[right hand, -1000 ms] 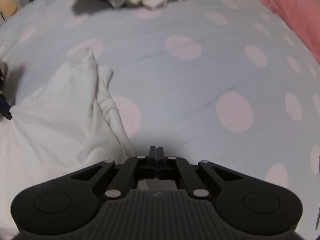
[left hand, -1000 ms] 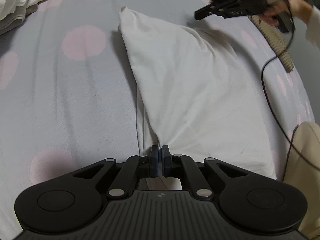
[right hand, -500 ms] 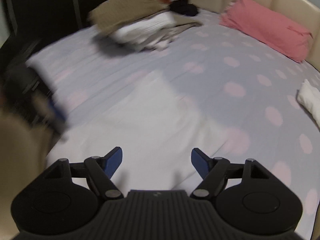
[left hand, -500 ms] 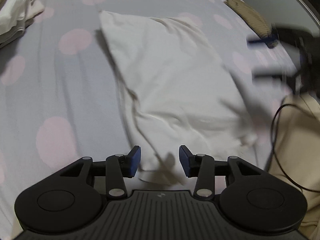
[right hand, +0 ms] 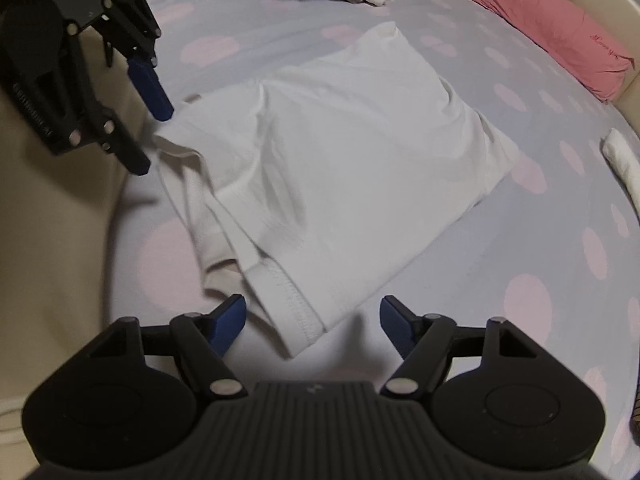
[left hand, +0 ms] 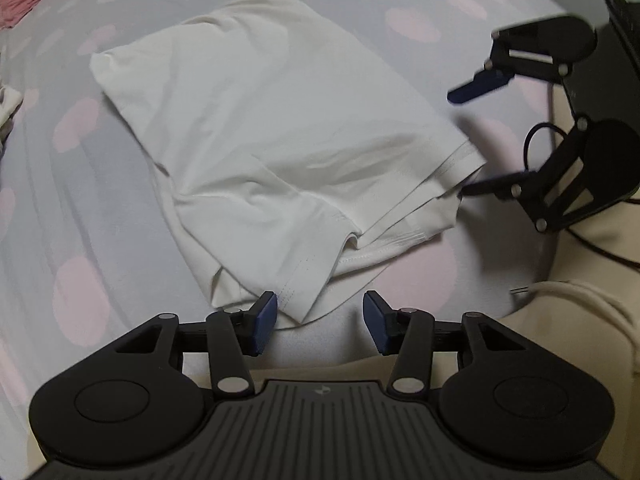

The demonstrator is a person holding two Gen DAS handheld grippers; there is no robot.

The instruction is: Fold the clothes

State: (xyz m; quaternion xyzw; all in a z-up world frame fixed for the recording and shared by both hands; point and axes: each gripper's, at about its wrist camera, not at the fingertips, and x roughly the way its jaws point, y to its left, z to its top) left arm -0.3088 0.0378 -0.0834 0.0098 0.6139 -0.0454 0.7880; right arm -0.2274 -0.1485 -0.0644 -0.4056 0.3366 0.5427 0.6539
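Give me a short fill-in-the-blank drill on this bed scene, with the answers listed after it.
1. The folded shirt is ____ in colour.
2. The bedsheet is pale with ____ dots.
3. The jaws of the left gripper and the right gripper stand ____, gripping nothing.
4. The pillow by the headboard is ____.

Missing words: white; pink; open; pink

White garment point(left hand: 280, 128) lying flat on lilac bedsheet point(left hand: 100, 208) dotted with pink, folded into rough rectangle. Layered stitched hems showing at near end, edges fanning out unevenly. Far corner sitting puffed up; few soft creases running across top.
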